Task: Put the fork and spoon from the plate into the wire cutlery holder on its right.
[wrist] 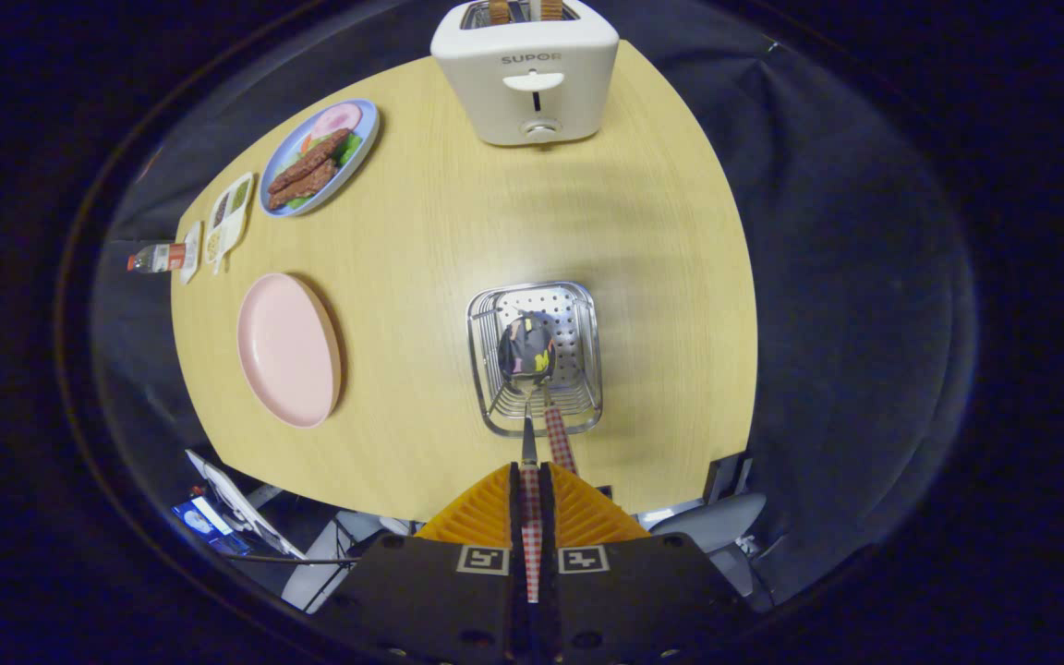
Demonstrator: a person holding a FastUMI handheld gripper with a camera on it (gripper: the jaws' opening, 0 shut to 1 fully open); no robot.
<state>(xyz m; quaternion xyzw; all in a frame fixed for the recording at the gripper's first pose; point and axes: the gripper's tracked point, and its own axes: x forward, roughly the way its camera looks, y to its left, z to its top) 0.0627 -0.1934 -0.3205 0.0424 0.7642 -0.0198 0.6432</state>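
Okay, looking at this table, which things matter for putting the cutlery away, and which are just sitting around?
Job: checkered-handled steel spoon clamped in the tool; silver wire cutlery holder, with another checkered handle leaning in it; empty pink round plate.

Lying about: white toaster; blue plate of food; white divided condiment tray; small bottle.

A dark gripper [532, 480] body carries two square black-and-white markers beside ribbed, wedge-shaped jaws.

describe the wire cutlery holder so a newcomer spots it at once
Start at the white toaster on the far side of the wooden table. Straight toward the gripper sits the wire cutlery holder, with the gripped spoon hanging over it. It is the one shiny metal basket; the pink plate beside it is flat.
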